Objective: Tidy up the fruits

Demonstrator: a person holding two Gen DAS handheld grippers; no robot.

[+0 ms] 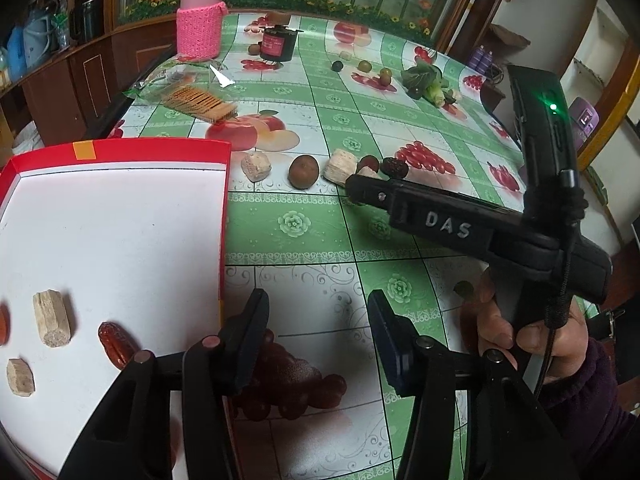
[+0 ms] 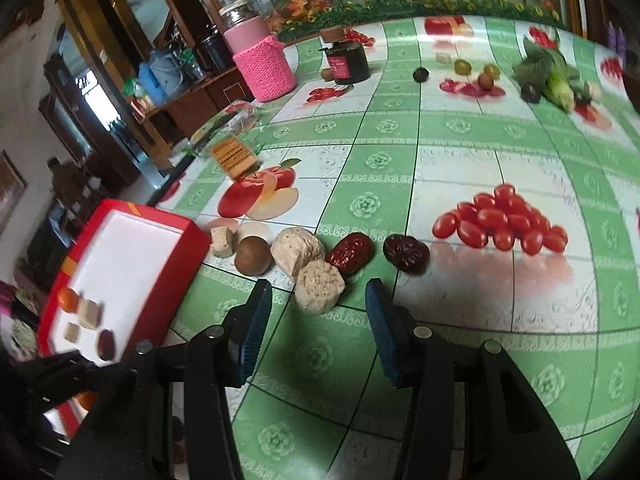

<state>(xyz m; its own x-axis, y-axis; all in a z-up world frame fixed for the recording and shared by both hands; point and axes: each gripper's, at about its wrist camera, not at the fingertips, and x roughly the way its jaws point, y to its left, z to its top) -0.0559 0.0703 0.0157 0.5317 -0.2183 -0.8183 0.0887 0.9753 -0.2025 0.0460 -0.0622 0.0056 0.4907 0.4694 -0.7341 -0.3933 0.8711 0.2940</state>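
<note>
Orange fruit (image 2: 67,300) only right-view

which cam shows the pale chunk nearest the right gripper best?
Right wrist: the pale chunk sits unobstructed just ahead of the open right gripper. In the left wrist view only a sliver shows behind the right gripper's finger.

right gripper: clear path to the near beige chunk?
Probably yes. The right gripper is open, with the beige chunk just ahead between its fingers; a red date touches it behind.
</note>
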